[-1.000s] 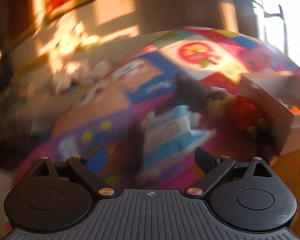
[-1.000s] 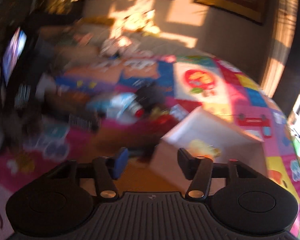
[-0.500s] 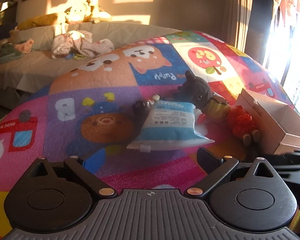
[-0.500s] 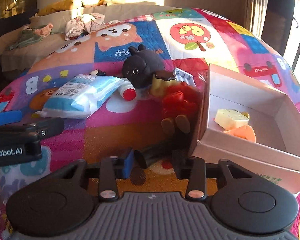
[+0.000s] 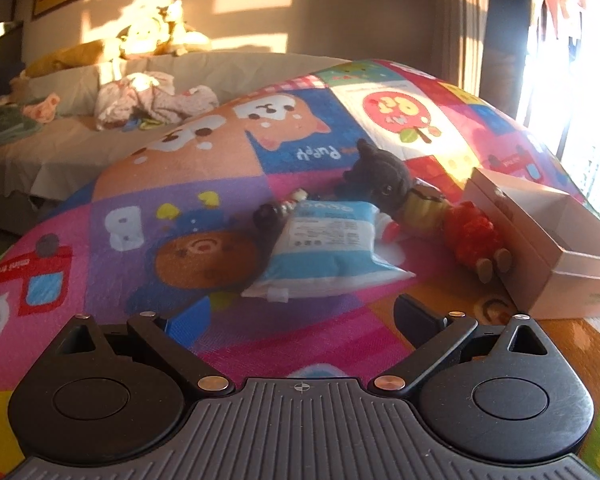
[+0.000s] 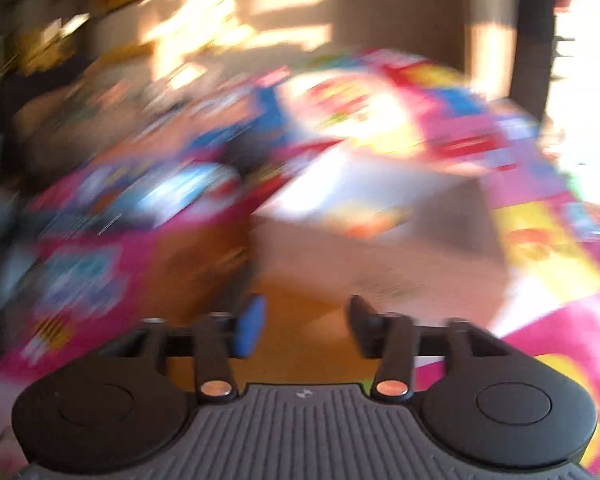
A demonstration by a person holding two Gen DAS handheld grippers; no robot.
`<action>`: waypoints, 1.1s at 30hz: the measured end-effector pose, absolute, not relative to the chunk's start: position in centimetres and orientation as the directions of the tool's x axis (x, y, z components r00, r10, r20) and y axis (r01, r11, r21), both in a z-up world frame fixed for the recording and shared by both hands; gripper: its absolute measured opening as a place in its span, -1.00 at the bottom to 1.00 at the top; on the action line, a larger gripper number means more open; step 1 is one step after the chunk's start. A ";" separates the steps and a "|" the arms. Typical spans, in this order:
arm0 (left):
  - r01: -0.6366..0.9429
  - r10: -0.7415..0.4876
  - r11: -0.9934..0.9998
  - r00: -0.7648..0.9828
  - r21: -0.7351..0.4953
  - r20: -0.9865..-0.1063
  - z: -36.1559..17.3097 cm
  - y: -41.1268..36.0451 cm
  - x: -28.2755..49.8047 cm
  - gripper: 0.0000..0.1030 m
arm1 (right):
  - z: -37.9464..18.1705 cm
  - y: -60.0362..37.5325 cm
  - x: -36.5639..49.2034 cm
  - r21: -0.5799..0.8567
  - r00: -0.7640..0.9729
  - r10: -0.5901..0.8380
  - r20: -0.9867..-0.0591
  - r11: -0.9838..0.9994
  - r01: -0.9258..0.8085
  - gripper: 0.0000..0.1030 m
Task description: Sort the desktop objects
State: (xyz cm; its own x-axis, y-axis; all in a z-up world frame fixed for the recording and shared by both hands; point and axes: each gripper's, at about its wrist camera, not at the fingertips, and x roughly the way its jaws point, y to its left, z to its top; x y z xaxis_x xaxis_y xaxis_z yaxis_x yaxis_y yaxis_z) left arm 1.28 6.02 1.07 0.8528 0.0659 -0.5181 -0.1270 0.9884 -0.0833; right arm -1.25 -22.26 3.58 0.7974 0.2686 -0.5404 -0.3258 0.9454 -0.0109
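Observation:
A blue and white pouch (image 5: 326, 250) lies on the colourful play mat (image 5: 148, 184). Behind it sit a dark plush toy (image 5: 380, 172) and a red plush toy (image 5: 470, 234). A white cardboard box (image 5: 540, 240) stands at the right. My left gripper (image 5: 296, 324) is open and empty, just short of the pouch. In the heavily blurred right wrist view, my right gripper (image 6: 306, 326) is open and empty in front of the box (image 6: 380, 248); the pouch (image 6: 180, 196) is a blue smear to the left.
A sofa (image 5: 80, 148) with crumpled clothes (image 5: 152, 98) and stuffed toys (image 5: 156, 34) runs behind the mat at the left. A bright window (image 5: 572, 80) and curtain are at the right. A small dark object (image 5: 268, 216) lies by the pouch's far left corner.
The left gripper has steadied, then drawn slightly closer to the pouch. The right wrist view, sharp half a second ago, is blurred by motion; its jaws stand wider apart now.

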 end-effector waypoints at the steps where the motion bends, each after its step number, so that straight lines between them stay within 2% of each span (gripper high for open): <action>1: -0.118 0.058 0.990 0.854 -0.083 -0.518 1.1 5.9 1.2 0.96 | 3.9 -23.6 -0.6 0.004 0.828 0.222 -0.514 0.967 -0.256 0.30; 3: -0.091 0.036 0.993 0.855 -0.080 -0.517 1.1 5.7 1.2 0.96 | 4.0 -25.9 0.6 0.025 0.874 0.131 -0.467 0.990 -0.135 0.60; 6: -0.043 0.002 0.997 0.857 -0.068 -0.515 1.3 5.4 1.2 0.97 | 3.4 -28.6 2.9 0.074 0.887 0.056 -0.458 0.997 -0.025 0.67; 9: -0.011 -0.003 1.000 0.856 -0.023 -0.516 1.7 4.8 2.0 0.97 | 2.8 -30.5 5.4 0.243 0.842 0.161 -0.516 0.969 -0.037 0.75; 11: -0.009 0.015 1.000 0.864 0.014 -0.504 2.1 4.5 2.7 0.97 | 2.8 -30.3 6.4 0.318 0.816 0.232 -0.529 0.946 -0.063 0.90; 15: -0.017 0.074 0.993 0.866 0.120 -0.495 2.3 3.5 5.1 0.98 | 2.8 -27.9 6.4 0.288 0.818 0.282 -0.501 0.946 -0.150 0.89; 19: 0.002 0.108 0.979 0.842 0.204 -0.528 1.7 2.2 7.7 0.99 | 3.4 -25.8 4.1 0.157 0.870 0.229 -0.437 0.972 -0.177 0.89; 23: -0.018 0.125 0.980 0.826 0.196 -0.549 1.5 2.2 9.4 0.94 | 3.5 -24.9 0.8 0.076 0.885 0.238 -0.400 0.971 -0.227 0.89; 24: -0.019 0.116 0.984 0.821 0.175 -0.559 1.6 2.5 9.7 0.78 | 3.4 -24.7 0.0 0.069 0.878 0.255 -0.405 0.966 -0.248 0.89; 26: -0.038 0.121 0.987 0.822 0.159 -0.557 1.8 2.8 9.9 0.68 | 3.1 -24.4 -1.2 0.057 0.858 0.287 -0.427 0.955 -0.291 0.89; 27: -0.044 0.129 0.985 0.826 0.166 -0.548 2.0 2.9 9.9 0.51 | 2.9 -24.1 -1.7 0.047 0.847 0.299 -0.439 0.950 -0.310 0.89; 29: -0.040 0.128 0.984 0.833 0.172 -0.539 2.3 2.9 9.4 0.40 | 2.7 -23.2 -2.3 0.020 0.826 0.323 -0.462 0.935 -0.354 0.89; 31: -0.025 0.113 0.985 0.840 0.171 -0.530 2.8 2.8 8.3 -0.31 | 2.6 -22.2 -2.6 -0.010 0.813 0.345 -0.469 0.919 -0.395 0.89; 33: 0.024 0.051 0.991 0.845 0.133 -0.532 3.4 2.7 6.5 -0.41 | 2.7 -21.0 -2.6 -0.020 0.795 0.372 -0.479 0.901 -0.434 0.81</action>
State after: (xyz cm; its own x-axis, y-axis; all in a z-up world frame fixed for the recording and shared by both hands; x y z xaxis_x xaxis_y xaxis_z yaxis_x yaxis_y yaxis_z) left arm 6.53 2.67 3.37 0.8452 0.0508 -0.5321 0.0243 0.9908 0.1332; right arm -2.60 -21.03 2.67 0.7949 0.3721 -0.4793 -0.4338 0.9008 -0.0201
